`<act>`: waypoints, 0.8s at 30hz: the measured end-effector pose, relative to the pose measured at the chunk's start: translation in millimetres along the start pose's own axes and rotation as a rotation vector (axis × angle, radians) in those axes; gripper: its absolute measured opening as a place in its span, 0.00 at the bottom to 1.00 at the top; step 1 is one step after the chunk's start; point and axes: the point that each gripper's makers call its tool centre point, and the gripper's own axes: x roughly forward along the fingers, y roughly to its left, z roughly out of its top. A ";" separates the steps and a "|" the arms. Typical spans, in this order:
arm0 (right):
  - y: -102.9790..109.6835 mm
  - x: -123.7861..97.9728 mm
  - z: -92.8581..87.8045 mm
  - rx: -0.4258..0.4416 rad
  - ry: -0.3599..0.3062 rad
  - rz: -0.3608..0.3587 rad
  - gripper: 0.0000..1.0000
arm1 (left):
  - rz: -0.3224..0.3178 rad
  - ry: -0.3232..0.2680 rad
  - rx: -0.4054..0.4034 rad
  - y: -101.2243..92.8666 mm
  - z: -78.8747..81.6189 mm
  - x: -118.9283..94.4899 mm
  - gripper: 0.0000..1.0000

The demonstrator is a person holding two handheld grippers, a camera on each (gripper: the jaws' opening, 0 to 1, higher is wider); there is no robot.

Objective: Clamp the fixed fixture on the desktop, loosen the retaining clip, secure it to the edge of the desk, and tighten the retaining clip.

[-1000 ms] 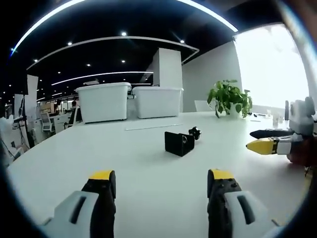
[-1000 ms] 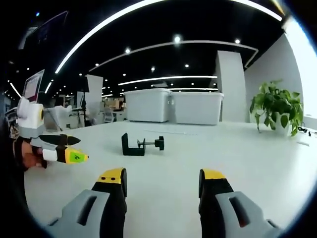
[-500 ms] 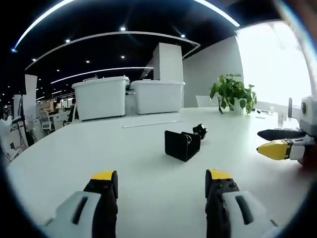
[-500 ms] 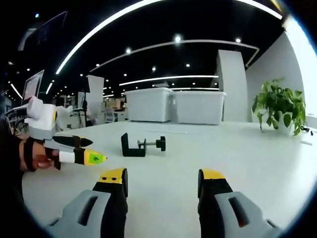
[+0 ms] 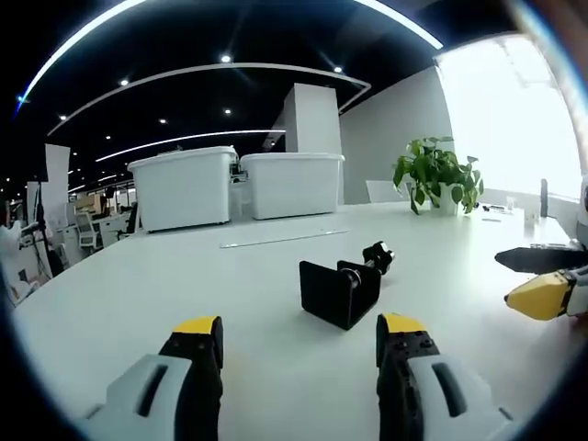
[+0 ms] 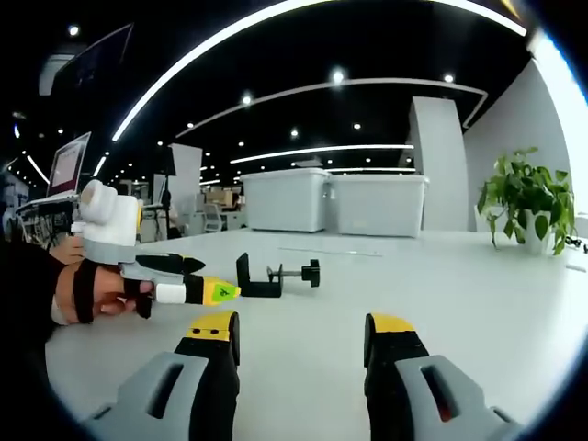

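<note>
Both tongs, left (image 5: 299,335) and right (image 6: 299,333), gaped empty; the clamp (image 5: 338,288) on the tabletop (image 5: 138,285) looked rigid, weighty metal, best gripped by its C-frame.

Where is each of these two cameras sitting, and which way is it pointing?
Left gripper view: rides on the left gripper, looking along its open fingers across the white table at the black clamp; the right gripper's tips enter from the right.
Right gripper view: rides on the right gripper, facing the clamp side-on; the left gripper and the person's hand show.
Shared: clamp, table, two white bins, potted plant.
</note>
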 end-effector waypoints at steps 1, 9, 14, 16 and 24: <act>-1.6 2.1 0.7 0.004 -0.002 -0.001 0.54 | 0.002 0.000 -0.001 0.8 0.4 2.9 0.67; 8.5 6.0 1.0 -0.046 -0.006 0.020 0.53 | 0.012 0.000 0.014 6.0 1.7 29.6 0.65; 4.6 5.7 1.0 -0.049 -0.011 0.009 0.51 | 0.013 -0.002 0.018 3.9 0.7 25.7 0.62; 5.6 5.2 1.6 -0.049 -0.015 0.014 0.51 | 0.019 -0.002 0.025 5.2 0.3 25.0 0.61; 3.2 7.6 -1.0 -0.042 -0.018 0.014 0.51 | 0.061 -0.007 -0.004 15.1 0.9 24.5 0.60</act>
